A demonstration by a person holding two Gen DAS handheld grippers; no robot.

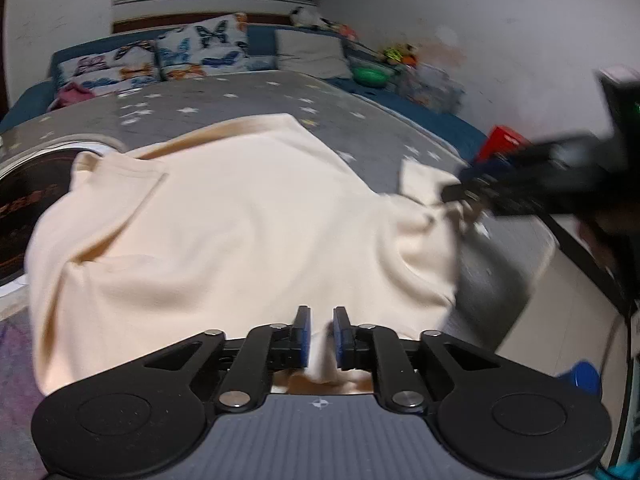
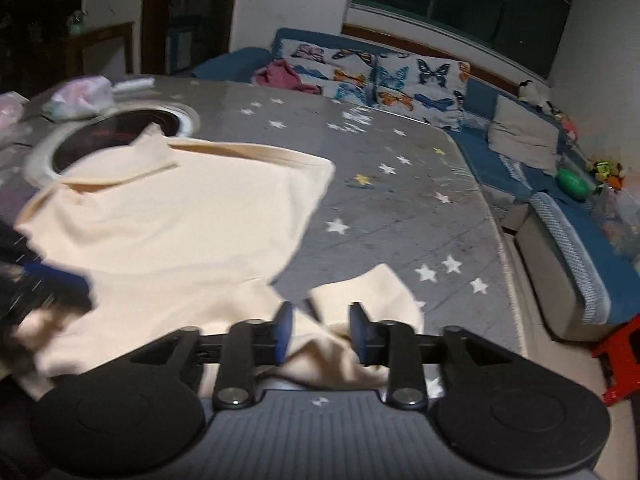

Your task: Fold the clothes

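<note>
A cream garment [image 1: 224,220] lies spread and rumpled on the grey star-patterned table [image 1: 240,96]. My left gripper [image 1: 322,320] sits at its near edge, jaws a little apart, with a raised fold of the cloth between the blue pads [image 1: 304,332]. My right gripper [image 2: 320,316] stands open over a bunched corner of the same garment [image 2: 172,216], and cloth lies loose between and under its pads [image 2: 285,332]. In the left wrist view the right gripper [image 1: 460,194] appears blurred at the garment's right corner. The left gripper [image 2: 60,292] shows as a dark blur at the left of the right wrist view.
A round black hob [image 2: 112,132] is set into the table [image 2: 400,208], partly under the garment's far edge. A plastic bag [image 2: 80,96] lies beyond it. A blue sofa with butterfly cushions [image 2: 400,80] wraps the far side. A red stool [image 2: 624,356] stands on the floor at the right.
</note>
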